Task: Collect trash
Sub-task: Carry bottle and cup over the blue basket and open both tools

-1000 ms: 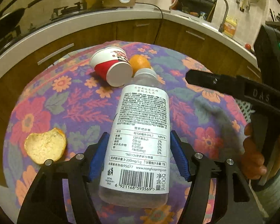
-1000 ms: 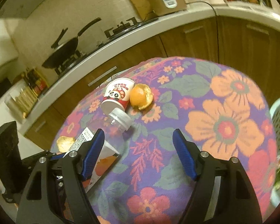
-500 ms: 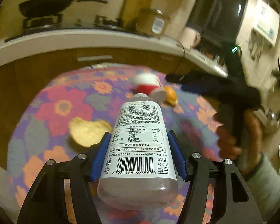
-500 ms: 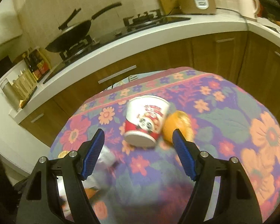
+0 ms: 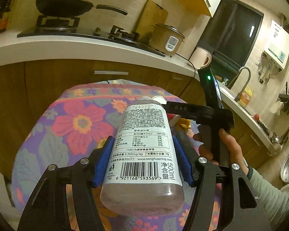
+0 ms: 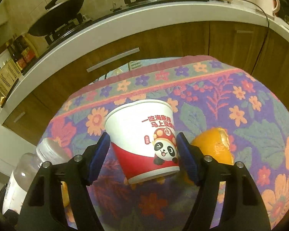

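Left wrist view: the left gripper [image 5: 144, 159] has its blue fingers [image 5: 103, 161] clamped on a clear plastic bottle with a white label [image 5: 144, 150], held above the flower-patterned bench [image 5: 71, 125].

Right wrist view: the right gripper [image 6: 143, 156] has its fingers spread, flanking a red-and-white paper cup with a panda print [image 6: 144, 140] lying on the bench, just beside an orange peel [image 6: 213, 148]; contact is unclear.

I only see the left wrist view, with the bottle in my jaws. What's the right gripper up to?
Observer: The right gripper has the cup between its jaws, which stand wide.
Operator: How does the cup lie?
Observer: On its side on the cloth, with the mouth pointing away from the camera and the base toward it.
Operator: Anything next to it?
Observer: An orange, just right of the cup, beside the right-hand finger.
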A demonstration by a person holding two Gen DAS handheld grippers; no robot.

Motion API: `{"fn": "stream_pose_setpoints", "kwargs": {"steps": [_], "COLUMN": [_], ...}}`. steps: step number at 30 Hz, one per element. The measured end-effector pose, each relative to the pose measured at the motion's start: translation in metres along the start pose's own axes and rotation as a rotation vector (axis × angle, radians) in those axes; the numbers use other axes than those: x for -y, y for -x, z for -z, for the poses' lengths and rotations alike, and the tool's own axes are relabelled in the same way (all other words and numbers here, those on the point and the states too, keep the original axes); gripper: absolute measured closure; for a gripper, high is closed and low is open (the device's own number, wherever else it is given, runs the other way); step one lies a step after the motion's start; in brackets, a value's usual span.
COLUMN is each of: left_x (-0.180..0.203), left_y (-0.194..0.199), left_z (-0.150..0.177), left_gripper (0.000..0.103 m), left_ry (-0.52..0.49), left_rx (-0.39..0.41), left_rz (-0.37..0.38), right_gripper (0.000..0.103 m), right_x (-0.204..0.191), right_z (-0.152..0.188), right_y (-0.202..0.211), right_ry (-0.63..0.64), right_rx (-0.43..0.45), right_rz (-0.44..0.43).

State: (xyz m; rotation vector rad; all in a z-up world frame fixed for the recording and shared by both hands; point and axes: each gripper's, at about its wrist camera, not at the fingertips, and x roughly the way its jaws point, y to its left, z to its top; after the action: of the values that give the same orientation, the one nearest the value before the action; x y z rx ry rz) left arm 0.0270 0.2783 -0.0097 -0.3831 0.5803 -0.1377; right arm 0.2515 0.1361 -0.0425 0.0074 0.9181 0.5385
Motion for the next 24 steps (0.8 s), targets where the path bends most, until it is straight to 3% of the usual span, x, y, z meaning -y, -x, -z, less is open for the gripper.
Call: {"fn": "stream_pose_setpoints", "kwargs": {"steps": [3, 6, 12, 24], "left_x": [0.000, 0.003, 0.016, 0.091], "left_y": [0.001, 0.002, 0.010, 0.000], "left_z": [-0.001, -0.002, -0.006, -0.009], "left_gripper": [0.044, 0.044, 0.044, 0.044], "left_ry": [0.008, 0.004, -0.016, -0.128], "left_rx": [0.009, 0.016, 0.036, 0.028], "left_rz": [0.013, 0.015, 0.026, 0.112], "right_gripper": [0.039, 0.039, 0.040, 0.040], "right_x": [-0.001, 0.001, 0.010, 0.070], "right_z": [0.004, 0.010, 0.021, 0.060], "right_y": [0.006, 0.019, 0.068, 0.166], "right_ry": [0.021, -0.002, -0.039, -0.115], "right_rx": [0.009, 0.017, 0.098, 0.275], "right_rz": [0.007, -0.039, -0.088, -0.017]}}
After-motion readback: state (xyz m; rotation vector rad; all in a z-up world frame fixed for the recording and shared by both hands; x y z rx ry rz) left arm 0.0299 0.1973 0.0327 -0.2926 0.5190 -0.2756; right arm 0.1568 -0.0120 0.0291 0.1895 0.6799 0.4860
